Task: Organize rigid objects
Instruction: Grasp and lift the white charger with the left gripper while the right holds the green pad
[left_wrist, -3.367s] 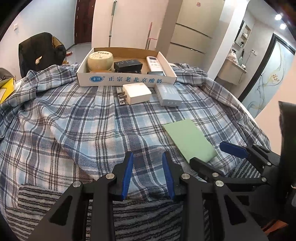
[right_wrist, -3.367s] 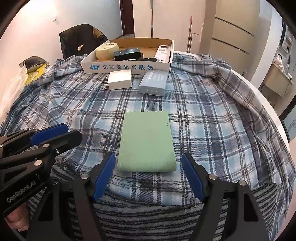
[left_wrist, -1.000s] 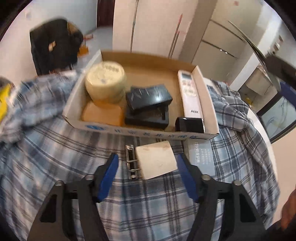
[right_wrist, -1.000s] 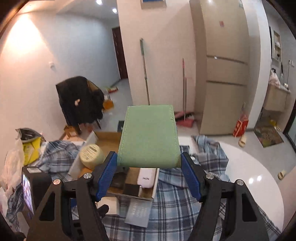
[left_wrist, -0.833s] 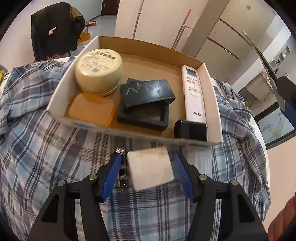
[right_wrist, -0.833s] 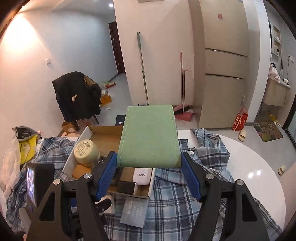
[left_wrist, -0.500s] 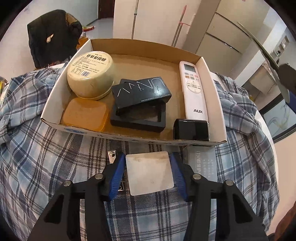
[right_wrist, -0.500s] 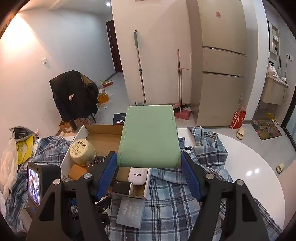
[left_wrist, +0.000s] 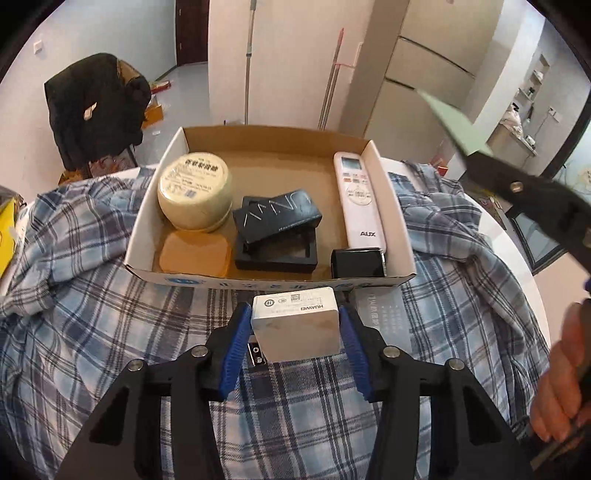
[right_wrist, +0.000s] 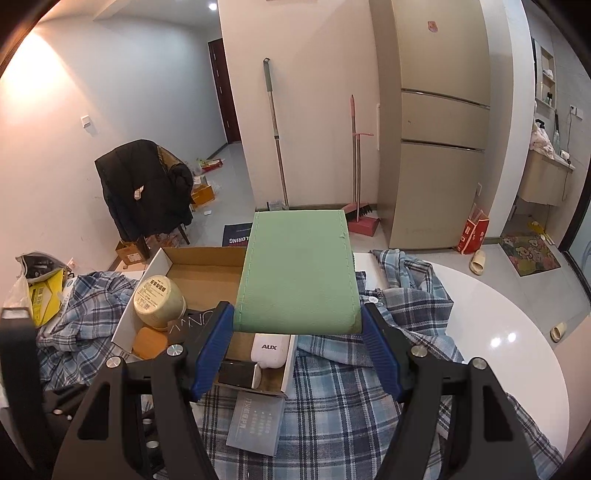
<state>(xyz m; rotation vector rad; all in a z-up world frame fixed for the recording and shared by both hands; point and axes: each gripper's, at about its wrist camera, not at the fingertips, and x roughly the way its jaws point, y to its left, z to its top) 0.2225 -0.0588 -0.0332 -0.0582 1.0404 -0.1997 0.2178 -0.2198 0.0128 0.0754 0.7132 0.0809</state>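
Charger (left_wrist: 295, 328) clamped in left tool (left_wrist: 293, 343), jaws just closed on it; green pad (right_wrist: 297, 273) held in right tool (right_wrist: 297, 343). Next, by judgement: both carried over box (left_wrist: 147, 218) wall & dropped into free gaps.

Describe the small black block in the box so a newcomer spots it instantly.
Start at the cardboard box on the plaid cloth. Go to its near right corner, at the end of the white remote. The black block there is solid and glossy, unlike the hollow black frame beside it.

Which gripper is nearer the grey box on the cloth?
Left. The left gripper, shut on the white charger, sits right beside the grey box. The right gripper holds the green pad raised above it.
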